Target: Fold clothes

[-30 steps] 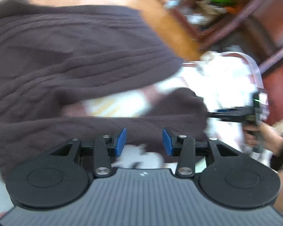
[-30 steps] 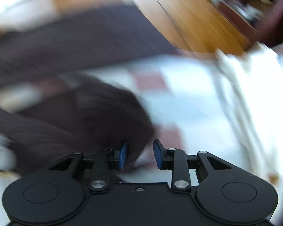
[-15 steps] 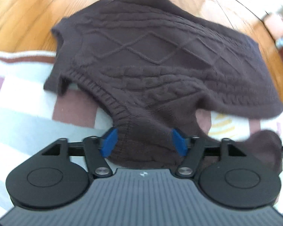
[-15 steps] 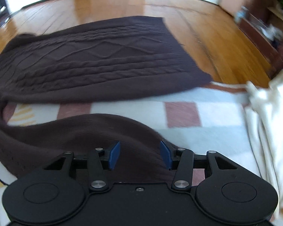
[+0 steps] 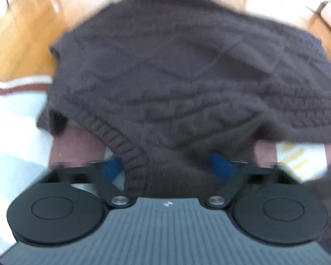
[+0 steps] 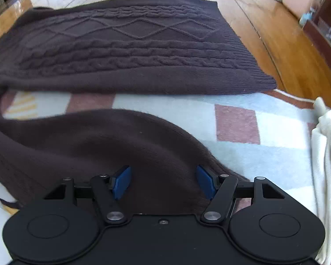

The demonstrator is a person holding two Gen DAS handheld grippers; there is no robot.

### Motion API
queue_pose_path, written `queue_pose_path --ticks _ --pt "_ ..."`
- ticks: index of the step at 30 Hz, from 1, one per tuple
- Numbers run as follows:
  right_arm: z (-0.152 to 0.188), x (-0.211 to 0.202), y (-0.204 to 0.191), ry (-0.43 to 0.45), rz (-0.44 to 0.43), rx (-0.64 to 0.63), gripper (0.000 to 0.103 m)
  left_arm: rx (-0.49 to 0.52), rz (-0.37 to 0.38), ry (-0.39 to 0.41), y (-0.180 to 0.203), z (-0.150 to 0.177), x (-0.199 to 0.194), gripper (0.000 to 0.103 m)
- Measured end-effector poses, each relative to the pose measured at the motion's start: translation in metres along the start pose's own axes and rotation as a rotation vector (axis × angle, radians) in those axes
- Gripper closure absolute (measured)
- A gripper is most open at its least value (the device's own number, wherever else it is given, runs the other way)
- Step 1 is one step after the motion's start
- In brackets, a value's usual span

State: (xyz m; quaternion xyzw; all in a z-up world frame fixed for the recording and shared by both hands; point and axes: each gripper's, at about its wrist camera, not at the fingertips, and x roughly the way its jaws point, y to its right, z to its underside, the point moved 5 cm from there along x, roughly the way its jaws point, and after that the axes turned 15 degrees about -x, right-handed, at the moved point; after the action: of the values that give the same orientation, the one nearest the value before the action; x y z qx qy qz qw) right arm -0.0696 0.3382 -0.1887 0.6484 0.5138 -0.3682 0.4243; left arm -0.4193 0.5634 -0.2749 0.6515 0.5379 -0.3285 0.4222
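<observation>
The dark brown cable-knit sweater (image 6: 125, 50) lay spread flat across the far edge of the checked blanket (image 6: 264, 154), half of it running off onto the wooden floor (image 6: 264, 33). In the right wrist view its long axis ran from left to right, with the ribbed hem (image 6: 249, 53) pointing to the right and the diamond and cable bands running along its length. One sleeve (image 6: 103, 145) curved back from the left side over the blanket toward the near edge.

The right gripper (image 6: 163, 182) stood wide, its jaws having just been opening. The sleeve's end lay between the blue pads (image 6: 121, 182), which did not press on it.

The left gripper (image 5: 165, 167) hung over the sweater's other end, near the ribbed neckline (image 5: 112, 137). This view was blurred. Its jaws had just been closing, and knit fabric was bunched between the blue pads (image 5: 219, 167), though they looked well apart and I could not tell whether they gripped it.

A cream cloth (image 6: 326, 165) lay in a heap at the blanket's right edge, well apart from the sweater.
</observation>
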Motion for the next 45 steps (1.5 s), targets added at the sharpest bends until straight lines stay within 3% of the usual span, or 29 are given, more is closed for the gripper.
queue_pose_path --ticks 3,6,8,11,13,15,17,18,19,21,24,27,34,38,42,45 --pt "0.004 0.005 0.002 0.034 -0.005 0.019 0.031 0.043 0.001 0.129 0.006 -0.003 -0.032 0.089" --pt "-0.001 0.002 0.010 0.031 -0.031 0.065 0.031 0.063 -0.089 0.255 0.000 -0.008 -0.071 0.090" --pt "-0.006 -0.003 0.014 0.052 -0.031 0.058 0.031 0.017 -0.107 0.218 -0.014 -0.008 -0.071 0.091" --pt "-0.017 -0.007 0.021 0.072 -0.006 0.033 0.031 -0.020 -0.135 0.044 -0.033 0.003 -0.035 0.089" --pt "-0.027 -0.008 0.027 0.086 0.007 0.022 0.031 -0.085 -0.131 -0.054 -0.047 0.005 -0.018 0.082" --pt "-0.043 -0.010 0.034 0.111 -0.004 0.010 0.031 -0.155 -0.077 -0.070 -0.055 -0.004 -0.031 0.078" --pt "-0.073 -0.013 0.042 0.125 -0.022 -0.051 0.031 -0.173 0.013 -0.017 -0.053 -0.021 -0.056 0.070" --pt "-0.091 -0.016 0.046 0.131 -0.029 -0.094 0.031 -0.136 0.038 0.008 -0.048 -0.031 -0.065 0.058" --pt "-0.110 -0.019 0.049 0.138 -0.028 -0.144 0.031 -0.090 0.047 0.036 -0.041 -0.043 -0.074 0.052" --pt "-0.152 -0.028 0.057 0.158 -0.031 -0.226 0.031 -0.002 0.074 0.098 -0.019 -0.077 -0.082 0.052" --pt "-0.207 -0.033 0.067 0.184 -0.120 -0.245 0.031 0.079 0.127 0.179 0.015 -0.132 -0.080 0.037" --pt "-0.241 -0.023 0.066 0.215 -0.211 -0.249 0.031 0.163 0.115 0.231 0.053 -0.183 -0.052 0.033" --pt "-0.297 0.025 0.031 0.312 -0.330 -0.325 0.031 0.275 -0.046 0.140 0.106 -0.259 0.060 0.033" --pt "-0.335 0.051 0.002 0.319 -0.375 -0.320 0.031 0.239 -0.041 0.013 0.108 -0.273 0.101 0.033" --pt "-0.371 0.076 -0.020 0.334 -0.431 -0.285 0.031 0.351 -0.083 -0.004 0.112 -0.273 0.122 0.025" --pt "-0.396 0.088 -0.038 0.356 -0.470 -0.287 0.031 0.427 -0.156 -0.028 0.111 -0.269 0.139 0.023"
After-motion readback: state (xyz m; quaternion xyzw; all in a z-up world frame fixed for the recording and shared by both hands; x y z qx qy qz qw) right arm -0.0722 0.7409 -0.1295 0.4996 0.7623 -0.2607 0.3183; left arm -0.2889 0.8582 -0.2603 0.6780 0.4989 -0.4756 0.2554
